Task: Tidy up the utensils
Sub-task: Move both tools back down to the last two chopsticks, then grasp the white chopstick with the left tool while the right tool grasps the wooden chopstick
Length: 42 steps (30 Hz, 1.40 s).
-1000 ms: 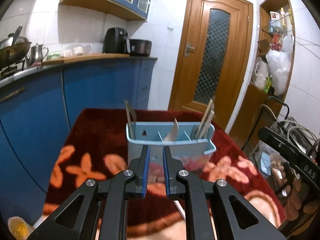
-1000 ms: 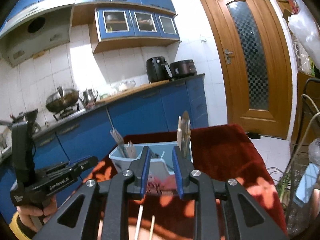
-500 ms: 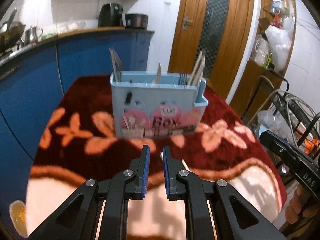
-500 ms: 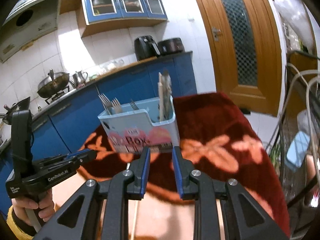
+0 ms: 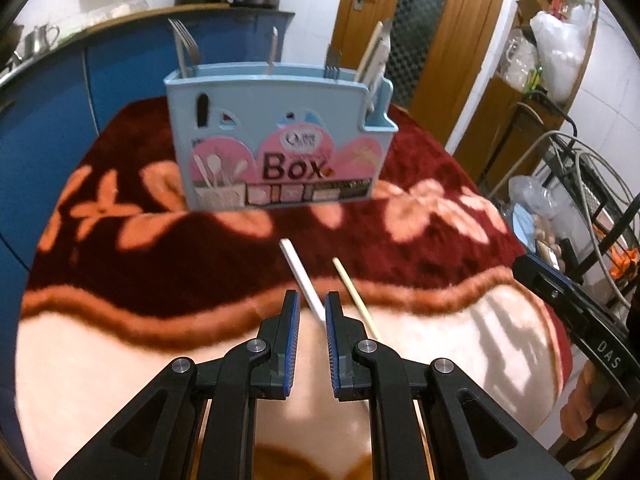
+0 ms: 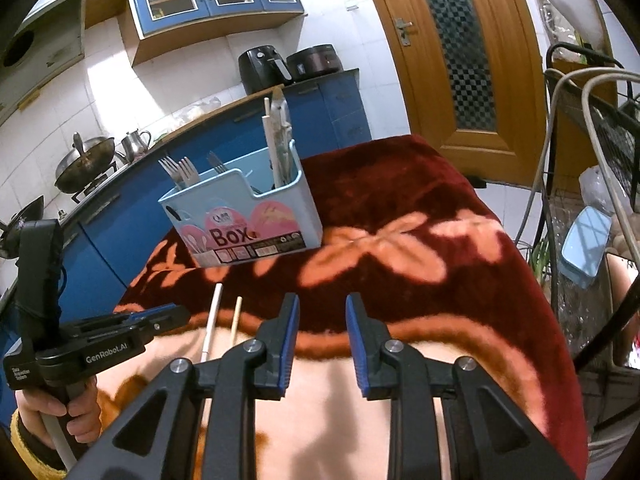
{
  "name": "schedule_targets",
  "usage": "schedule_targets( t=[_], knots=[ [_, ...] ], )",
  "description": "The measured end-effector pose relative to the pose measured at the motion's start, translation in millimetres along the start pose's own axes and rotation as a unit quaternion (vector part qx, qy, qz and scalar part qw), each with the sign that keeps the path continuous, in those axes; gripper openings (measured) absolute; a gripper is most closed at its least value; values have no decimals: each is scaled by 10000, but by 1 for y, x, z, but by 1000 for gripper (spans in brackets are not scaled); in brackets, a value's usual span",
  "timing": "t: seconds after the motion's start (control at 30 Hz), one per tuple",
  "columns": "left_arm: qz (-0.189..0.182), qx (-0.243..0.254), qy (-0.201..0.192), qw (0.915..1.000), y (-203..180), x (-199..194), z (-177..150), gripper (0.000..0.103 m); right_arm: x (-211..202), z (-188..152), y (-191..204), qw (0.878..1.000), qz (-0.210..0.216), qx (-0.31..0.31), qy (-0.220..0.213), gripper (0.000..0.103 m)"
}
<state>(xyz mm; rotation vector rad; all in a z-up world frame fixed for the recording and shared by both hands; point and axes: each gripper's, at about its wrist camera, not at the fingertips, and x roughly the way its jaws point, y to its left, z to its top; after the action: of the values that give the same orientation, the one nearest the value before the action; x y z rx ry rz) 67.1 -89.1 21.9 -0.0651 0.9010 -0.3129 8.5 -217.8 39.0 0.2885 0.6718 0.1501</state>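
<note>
Both hand-held grippers lowered, left hand-held gripper now over white chopstick

The left tool tips steeply downward, its blue-padded fingers set close together with only a slim gap between them. A hand in a yellow-cuffed sleeve grips its handle from below. The right tool angles down less sharply, its fingers standing a little wider apart with nothing between them. Fingers of the other hand wrap its handle.
</note>
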Motion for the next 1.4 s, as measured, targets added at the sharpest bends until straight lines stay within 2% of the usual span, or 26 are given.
schedule_targets(
  t=[0.17, 0.37, 0.5, 0.93, 1.07, 1.3, 1.4],
  knots=[
    [-67, 19, 346, 9994, -7, 15, 1, 13, 1, -3, -7, 10000, 0, 63, 54, 28],
    [129, 25, 638, 9979, -9, 31, 5, 13, 2, -5, -13, 9999, -20, 92, 120, 28],
    [0, -15, 828, 9966, -9, 42, 6, 13, 3, -5, -14, 9998, -33, 59, 164, 28],
    [-384, -261, 932, 9946, 4, 47, 12, 12, 8, 0, 1, 9994, -39, -127, 333, 28],
    [-618, -346, 774, 9945, 11, 39, 10, 6, 10, 3, 9, 9989, -53, -199, 412, 28],
    [-573, -314, 249, 9976, 21, 12, 10, 6, 18, 4, 28, 9963, -3, -497, 702, 29],
    [-422, -196, -57, 9989, 25, -3, 12, 6, 25, 3, 41, 9931, 3, -768, 891, 30]
  ],
)
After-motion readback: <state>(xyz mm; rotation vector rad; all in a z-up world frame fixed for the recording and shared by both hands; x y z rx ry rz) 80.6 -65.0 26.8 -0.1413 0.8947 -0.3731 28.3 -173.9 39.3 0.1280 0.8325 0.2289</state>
